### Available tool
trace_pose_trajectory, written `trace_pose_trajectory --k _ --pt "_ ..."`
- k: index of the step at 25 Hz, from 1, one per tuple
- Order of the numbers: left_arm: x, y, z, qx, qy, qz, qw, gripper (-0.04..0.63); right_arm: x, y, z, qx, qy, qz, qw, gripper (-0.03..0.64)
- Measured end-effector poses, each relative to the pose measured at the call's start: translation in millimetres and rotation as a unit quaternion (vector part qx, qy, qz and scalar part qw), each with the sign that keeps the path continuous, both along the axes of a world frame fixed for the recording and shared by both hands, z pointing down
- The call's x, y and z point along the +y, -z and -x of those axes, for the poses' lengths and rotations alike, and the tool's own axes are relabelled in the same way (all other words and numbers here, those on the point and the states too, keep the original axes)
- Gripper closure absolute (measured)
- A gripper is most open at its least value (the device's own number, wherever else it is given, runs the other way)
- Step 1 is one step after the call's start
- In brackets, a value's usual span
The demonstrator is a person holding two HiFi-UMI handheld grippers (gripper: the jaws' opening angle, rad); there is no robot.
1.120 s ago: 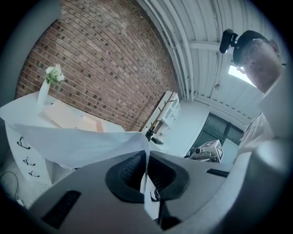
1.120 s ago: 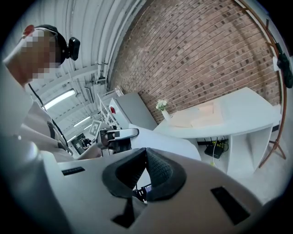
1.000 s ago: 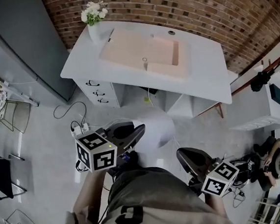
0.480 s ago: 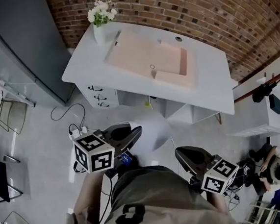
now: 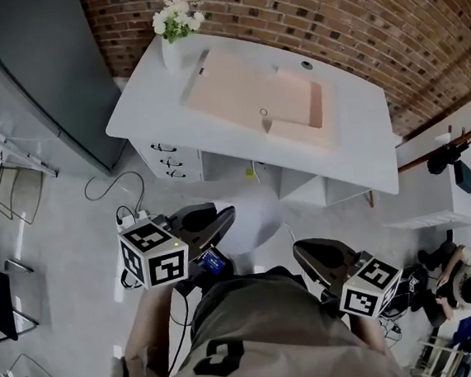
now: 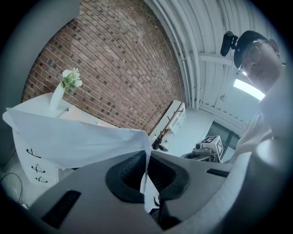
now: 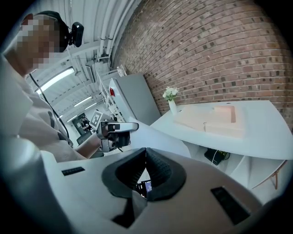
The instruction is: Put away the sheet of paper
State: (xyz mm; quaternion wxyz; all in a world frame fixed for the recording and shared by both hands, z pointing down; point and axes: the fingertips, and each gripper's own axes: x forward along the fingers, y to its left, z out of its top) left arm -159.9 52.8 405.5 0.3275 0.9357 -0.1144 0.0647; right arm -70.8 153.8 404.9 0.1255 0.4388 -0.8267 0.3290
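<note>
Nearer to the white worktop (image 5: pixel 356 147) than a second ago, the person carries the sheet of paper (image 5: pixel 259 218) in front of them. The left hand-held gripper (image 5: pixel 222 216) is clamped on one edge. The right hand-held gripper (image 5: pixel 301 252) is closed at the sheet's other side; whether it pinches it I cannot tell.

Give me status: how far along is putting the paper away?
Done: the sheet of paper is picked up, pinched in the shut left gripper and hanging clear of any surface.
In hand: it is held short of the white desk, not touching it. The right gripper is shut by the sheet's edge; a grip there is unclear.
Left: the stowing itself. The sheet is not yet set down or released.
</note>
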Motion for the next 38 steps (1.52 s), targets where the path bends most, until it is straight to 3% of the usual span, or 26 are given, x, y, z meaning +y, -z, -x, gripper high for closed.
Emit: trace_pose_trajectory --k 6,16,38 --pt "-3 -1 3 -0.004 -0.001 0.0 1.0 0.581 -11 -2 3 -0.016 0.003 0.006 1.0 0.594" --pt "-7 -6 -7 -0.014 0.039 0.001 0.9992 0.581 -28 -13 -8 -0.036 0.044 -0.001 0.998 0.594" --pt "-46 20 -94 -0.091 0.067 -0.041 0.9927 0.581 -94 -6 -96 -0.153 0.077 -0.031 0.985 0.594"
